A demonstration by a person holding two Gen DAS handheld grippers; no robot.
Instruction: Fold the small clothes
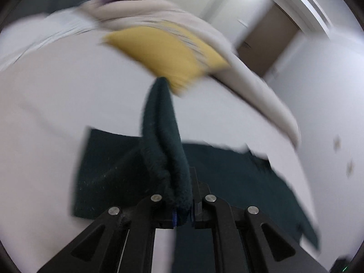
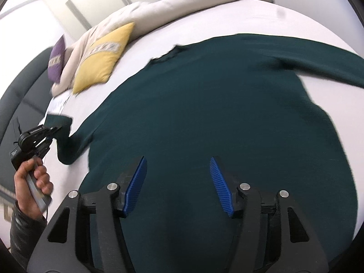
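A dark green sweater (image 2: 216, 113) lies spread on a white bed (image 2: 227, 22). My left gripper (image 1: 179, 204) is shut on the sweater's left sleeve (image 1: 163, 122), which bunches up between the jaws and stands forward of them. The same gripper shows at the left of the right wrist view (image 2: 54, 132), holding the sleeve end (image 2: 66, 141) off to the sweater's side. My right gripper (image 2: 177, 161) is open and empty, its blue pads (image 2: 136, 186) hovering over the sweater's lower body.
A yellow cushion (image 2: 102, 56), a purple cushion (image 2: 56, 59) and a rolled beige duvet (image 2: 182, 0) lie along the far edge of the bed. A dark headboard (image 2: 27, 86) is at the left. The left wrist view is motion-blurred.
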